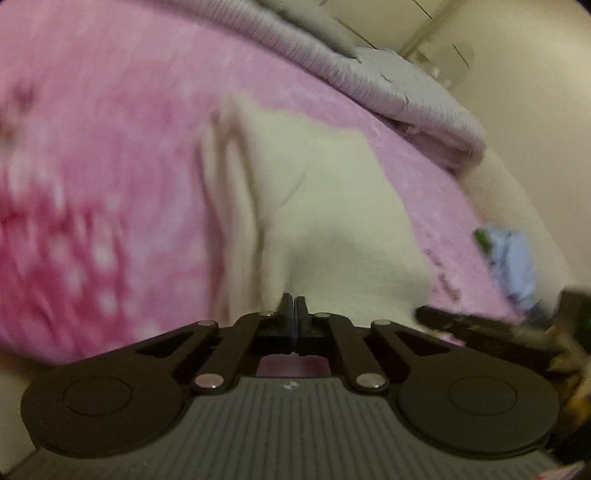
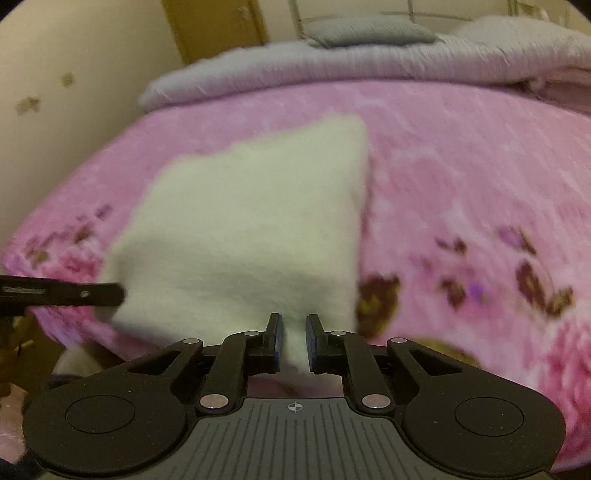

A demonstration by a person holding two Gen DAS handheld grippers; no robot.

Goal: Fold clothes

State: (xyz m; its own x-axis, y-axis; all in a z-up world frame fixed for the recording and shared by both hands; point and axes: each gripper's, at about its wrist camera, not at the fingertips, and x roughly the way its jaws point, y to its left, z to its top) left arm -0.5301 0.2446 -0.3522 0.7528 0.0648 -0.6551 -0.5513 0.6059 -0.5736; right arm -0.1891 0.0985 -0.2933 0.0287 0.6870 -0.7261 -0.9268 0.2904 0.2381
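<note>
A white fluffy garment [image 2: 251,221] lies spread on the pink floral blanket [image 2: 461,192] of a bed. It also shows in the left wrist view [image 1: 325,206], with folds along its left side. My left gripper [image 1: 294,306] is shut at the garment's near edge; whether cloth is pinched between the pads is unclear. It shows from the side in the right wrist view [image 2: 110,293]. My right gripper [image 2: 293,332] has its jaws a little apart with a strip of the white garment between them. It also shows blurred in the left wrist view [image 1: 428,315].
A grey quilt [image 2: 369,62] and a grey pillow [image 2: 369,33] lie along the far side of the bed. A blue cloth [image 1: 513,258] lies off the bed's right edge. A cream wall [image 2: 74,74] runs beside the bed.
</note>
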